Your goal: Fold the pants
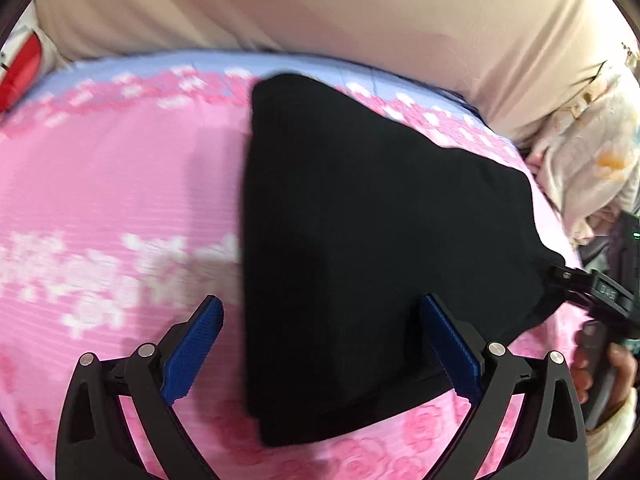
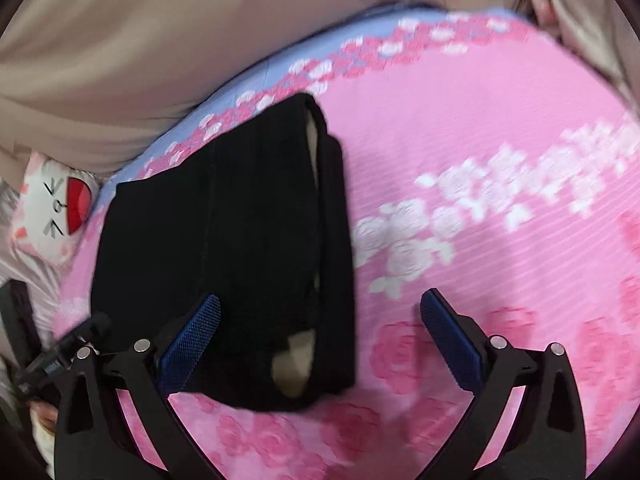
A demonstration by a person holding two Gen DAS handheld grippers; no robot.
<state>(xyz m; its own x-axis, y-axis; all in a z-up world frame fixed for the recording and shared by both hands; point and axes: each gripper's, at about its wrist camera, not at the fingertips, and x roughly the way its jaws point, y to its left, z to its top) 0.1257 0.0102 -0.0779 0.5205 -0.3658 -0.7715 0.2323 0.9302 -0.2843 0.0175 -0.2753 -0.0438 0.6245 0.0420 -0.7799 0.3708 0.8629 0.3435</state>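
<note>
Pink floral bedspread [image 1: 100,168] holds one folded black pants [image 1: 360,220].

A bed under a pink rose-patterned, blue-edged cotton sheet [image 1: 120,168] carried folded black fabric pants [image 1: 360,240], lying apparently flat on it.

Matt black cloth pants [image 2: 224,256] lie between ribbed blue pads [image 2: 192,340] on a pink, floral-printed woven sheet [image 2: 460,128].

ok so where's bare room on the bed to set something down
Free: the pink floral sheet beside the folded black pants, up to the beige bedding. Crowded: the other side, where the cat pillow sits.
</note>
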